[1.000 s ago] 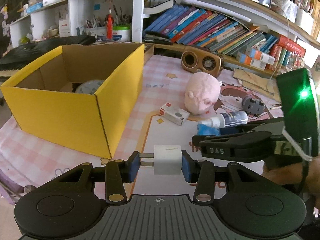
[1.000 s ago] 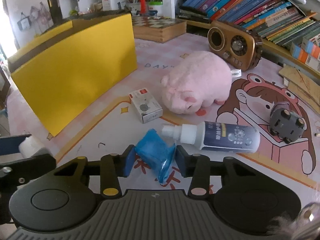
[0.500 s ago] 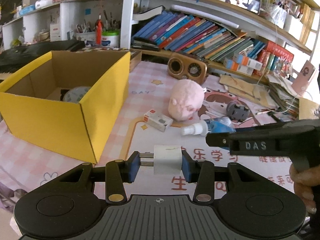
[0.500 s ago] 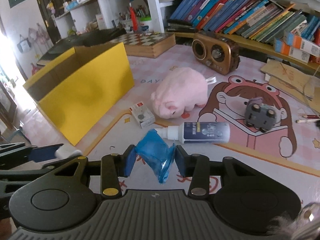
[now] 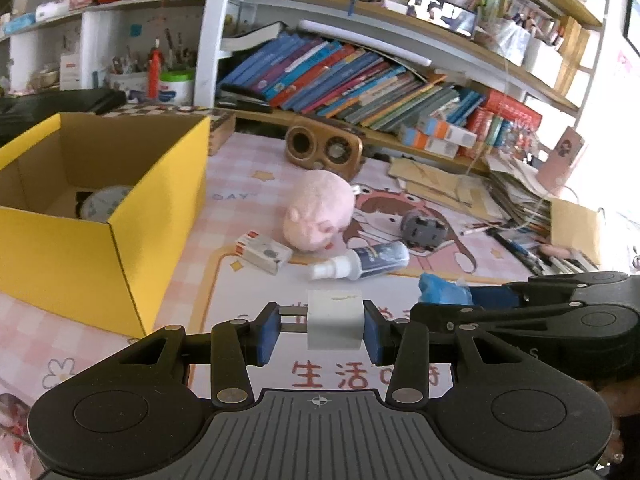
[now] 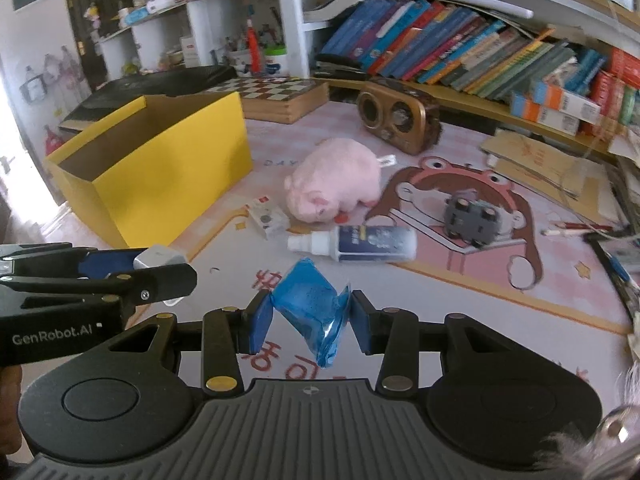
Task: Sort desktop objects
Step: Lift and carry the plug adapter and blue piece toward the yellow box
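Observation:
My left gripper (image 5: 320, 332) is shut on a white charger plug (image 5: 335, 325), held above the mat. It also shows in the right wrist view (image 6: 160, 258). My right gripper (image 6: 306, 322) is shut on a blue plastic packet (image 6: 314, 304), held in the air to the right of the left one; the packet shows in the left wrist view (image 5: 444, 288). The open yellow cardboard box (image 5: 100, 248) stands at the left with a round clock (image 5: 102, 202) inside. On the mat lie a pink plush pig (image 5: 318, 216), a small white box (image 5: 262, 252), a spray bottle (image 5: 364, 260) and a grey toy car (image 5: 424, 230).
A wooden retro radio (image 5: 324, 150) and a chessboard box (image 6: 280, 94) stand at the back. Shelves of books (image 5: 360, 80) run behind. Papers, pens and a small cardboard box (image 5: 576, 228) crowd the right edge.
Both grippers have risen and pulled back with their objects still held. The right gripper now sits lower right in the left view; the desk objects look farther away.

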`<state>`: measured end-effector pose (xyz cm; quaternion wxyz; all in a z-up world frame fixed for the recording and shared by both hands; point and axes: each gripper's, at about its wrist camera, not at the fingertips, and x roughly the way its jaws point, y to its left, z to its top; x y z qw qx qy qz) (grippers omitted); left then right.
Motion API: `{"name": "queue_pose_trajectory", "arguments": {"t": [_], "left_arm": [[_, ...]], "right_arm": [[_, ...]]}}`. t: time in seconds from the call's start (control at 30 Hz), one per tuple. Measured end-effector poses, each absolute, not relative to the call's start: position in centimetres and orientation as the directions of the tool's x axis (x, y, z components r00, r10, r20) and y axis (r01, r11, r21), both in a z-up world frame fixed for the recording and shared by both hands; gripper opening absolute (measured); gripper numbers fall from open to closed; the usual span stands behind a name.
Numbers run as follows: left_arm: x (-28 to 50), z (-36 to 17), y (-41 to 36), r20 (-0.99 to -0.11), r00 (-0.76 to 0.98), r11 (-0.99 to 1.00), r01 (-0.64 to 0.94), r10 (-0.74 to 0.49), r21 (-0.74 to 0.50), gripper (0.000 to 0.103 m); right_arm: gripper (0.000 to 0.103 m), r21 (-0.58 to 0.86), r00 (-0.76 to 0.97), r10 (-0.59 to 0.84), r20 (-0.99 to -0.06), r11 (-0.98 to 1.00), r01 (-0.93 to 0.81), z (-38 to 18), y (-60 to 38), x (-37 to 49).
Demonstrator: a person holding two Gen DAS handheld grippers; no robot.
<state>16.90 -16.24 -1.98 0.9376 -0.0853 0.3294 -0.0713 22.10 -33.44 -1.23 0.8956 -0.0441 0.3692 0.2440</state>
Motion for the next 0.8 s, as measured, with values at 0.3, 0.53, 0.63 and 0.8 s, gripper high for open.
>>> {"name": "queue_pose_trajectory", "arguments": {"t": [0.3, 0.53, 0.63, 0.8], "left_arm": [[15.1, -2.0, -14.9, -0.597, 0.762, 0.964, 0.145, -0.251, -0.221, 0.042], [12.4, -1.8, -12.2, -0.586, 0.760, 0.956, 0.169, -0.280, -0.238, 0.042], [11.3, -1.6, -10.8, -0.584, 0.759, 0.954, 0.172, -0.287, -0.245, 0.042], [9.3, -1.5, -8.5, -0.584, 0.754, 0.949, 0.172, -0.300, -0.265, 0.042]], "right_arm": [[0.039, 0.113, 0.618, 0.352, -0.703, 0.913, -0.391, -1.5, -32.9, 19.6], [0.039, 0.132, 0.604, 0.347, -0.718, 0.919, -0.371, -1.4, -30.4, 16.8], [0.039, 0.143, 0.597, 0.342, -0.725, 0.924, -0.356, -1.5, -29.3, 15.6], [0.039, 0.142, 0.595, 0.337, -0.729, 0.926, -0.349, -1.3, -27.2, 13.1]]}}
